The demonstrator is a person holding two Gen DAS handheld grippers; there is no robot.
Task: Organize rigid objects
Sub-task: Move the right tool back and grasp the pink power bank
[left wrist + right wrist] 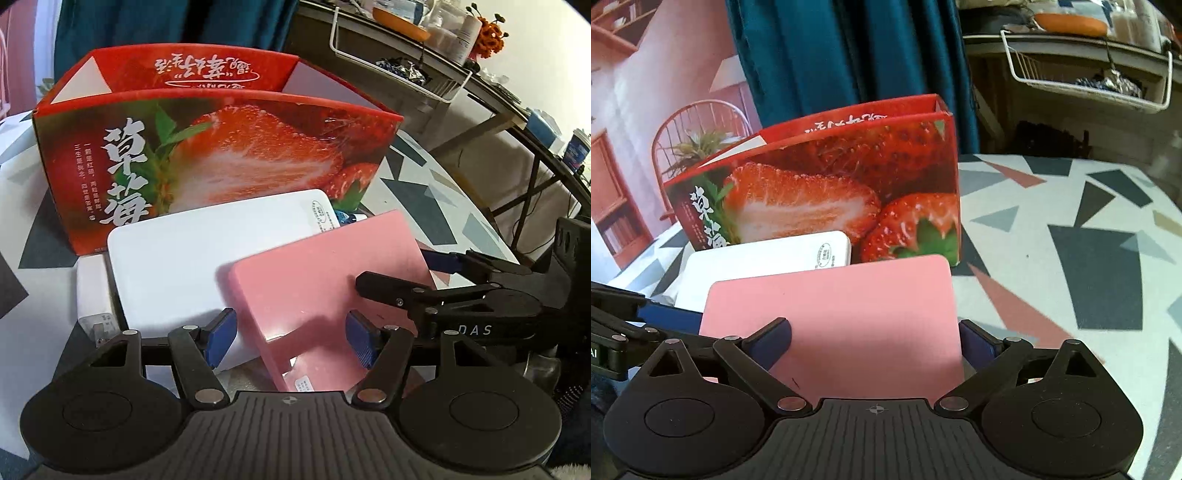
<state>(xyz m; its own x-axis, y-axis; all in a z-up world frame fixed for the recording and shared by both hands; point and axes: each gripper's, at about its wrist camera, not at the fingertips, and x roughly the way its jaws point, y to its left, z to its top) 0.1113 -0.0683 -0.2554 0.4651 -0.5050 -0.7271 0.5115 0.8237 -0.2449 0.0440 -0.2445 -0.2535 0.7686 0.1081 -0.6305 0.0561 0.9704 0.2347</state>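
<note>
- Up front, a red strawberry box (207,147) stands open-topped on a patterned table (1071,229)
- Just before the box lies a white slab (177,258); a pink slab (314,295) leans tilted over its near corner, nearer the grippers than the box
- Left gripper (291,338) is spread, blue pads either side of the pink slab's near end, apart from it
- Right gripper (875,341) is spread wide around the pink slab; whether its pads touch the edges I cannot tell
</note>
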